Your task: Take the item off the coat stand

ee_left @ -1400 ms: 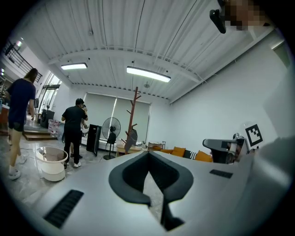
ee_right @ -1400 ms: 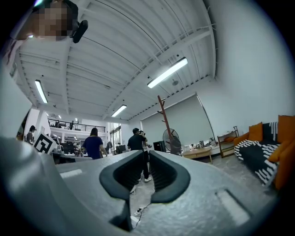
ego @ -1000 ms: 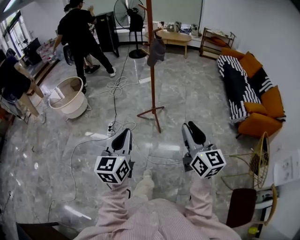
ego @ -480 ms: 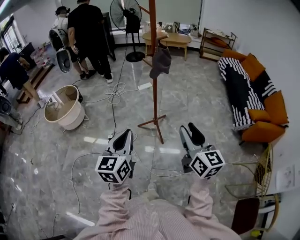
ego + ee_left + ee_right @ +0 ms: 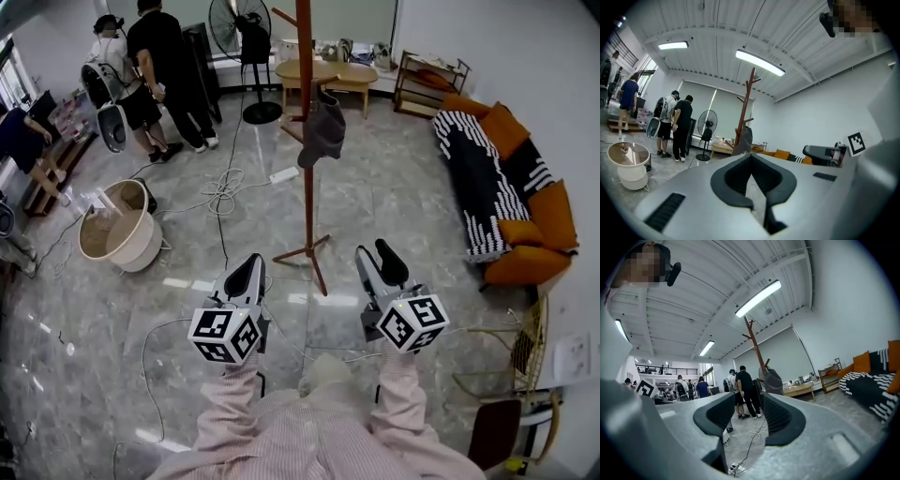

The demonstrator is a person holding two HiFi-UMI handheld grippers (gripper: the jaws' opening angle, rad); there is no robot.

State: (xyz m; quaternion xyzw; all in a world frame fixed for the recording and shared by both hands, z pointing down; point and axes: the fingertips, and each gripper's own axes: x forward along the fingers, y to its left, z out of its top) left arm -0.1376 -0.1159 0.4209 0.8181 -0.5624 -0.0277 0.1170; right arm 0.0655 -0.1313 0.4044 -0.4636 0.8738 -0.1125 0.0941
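Right gripper [image 5: 380, 255] [image 5: 749, 405]: jaws opening, pads apart, nothing between them, only floor and cable show through the gap. Left gripper [image 5: 251, 267] [image 5: 751, 161]: jaws closed tip to tip, empty.

Both point to 12 o'clock, level with each other, low in front of the person.

The coat stand [image 5: 306, 159] rises straight ahead on the line between the two grippers, and its spread feet [image 5: 302, 251] sit just beyond the jaw tips in the head view.

The task's thing is a grey item [image 5: 323, 129] [image 5: 772, 380] [image 5: 744, 139], soft, maybe a cap or small bag, can't tell which. It hangs off a peg on the 3 o'clock side of the pole, touching it. Long axis vertical, drooping along the pole, and it is well above jaw height.

From the right gripper it lies at about 11 o'clock and up; from the left, about 1 o'clock and up. My guess is the right gripper is nearer, since the item hangs on its side of the pole.

Room to move:
- Open floor on the 3 o'clock side of the stand; the sofa [image 5: 497, 178] is well apart.
- A loose cable [image 5: 223, 192] runs along the floor at 10 to 11 o'clock, near the stand's feet, likely a trip risk.
- A tub [image 5: 117, 234] sits at 9 to 10 o'clock.
- People [image 5: 155, 75] and a fan [image 5: 239, 28] are far behind the stand.
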